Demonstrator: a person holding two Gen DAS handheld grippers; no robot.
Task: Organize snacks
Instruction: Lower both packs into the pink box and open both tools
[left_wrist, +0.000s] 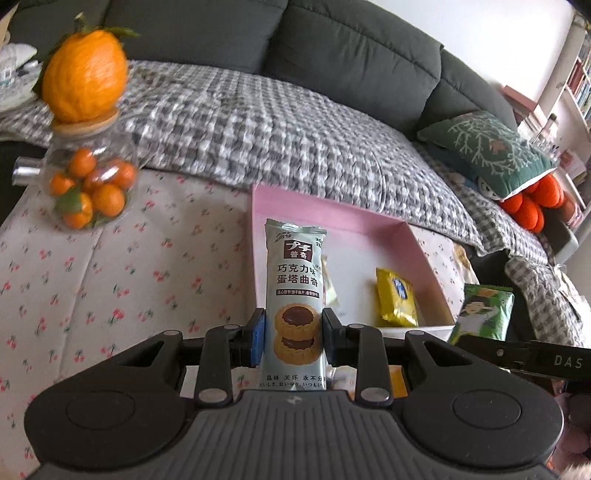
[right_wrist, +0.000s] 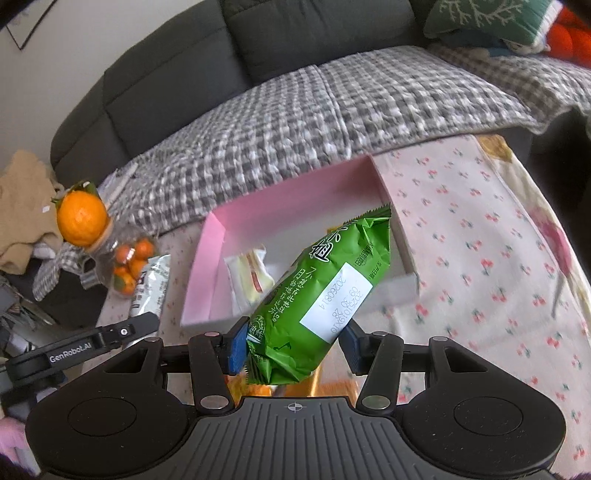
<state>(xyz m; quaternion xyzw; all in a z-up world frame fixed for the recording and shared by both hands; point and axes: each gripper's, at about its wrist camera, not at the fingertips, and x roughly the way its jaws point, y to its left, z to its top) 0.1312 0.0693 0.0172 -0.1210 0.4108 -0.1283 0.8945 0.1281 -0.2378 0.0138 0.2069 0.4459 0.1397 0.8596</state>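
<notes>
My left gripper (left_wrist: 294, 338) is shut on a pale green cookie packet (left_wrist: 294, 280) held upright above the floral tablecloth, just in front of the pink box (left_wrist: 347, 225). My right gripper (right_wrist: 293, 345) is shut on a crinkled green snack bag (right_wrist: 325, 291), which tilts up toward the pink box (right_wrist: 295, 199). Inside the box lie a yellow packet (left_wrist: 397, 299) and a pale wrapped snack (right_wrist: 249, 277). The green bag (left_wrist: 485, 312) shows at the right of the left wrist view, and the cookie packet (right_wrist: 151, 286) at the left of the right wrist view.
A glass jar of small oranges (left_wrist: 88, 184) with a big orange (left_wrist: 85, 74) on its lid stands at the table's left. A sofa with a checked blanket (left_wrist: 295, 122) and a green cushion (left_wrist: 487, 151) lies behind. Floral cloth (right_wrist: 480, 240) spreads right of the box.
</notes>
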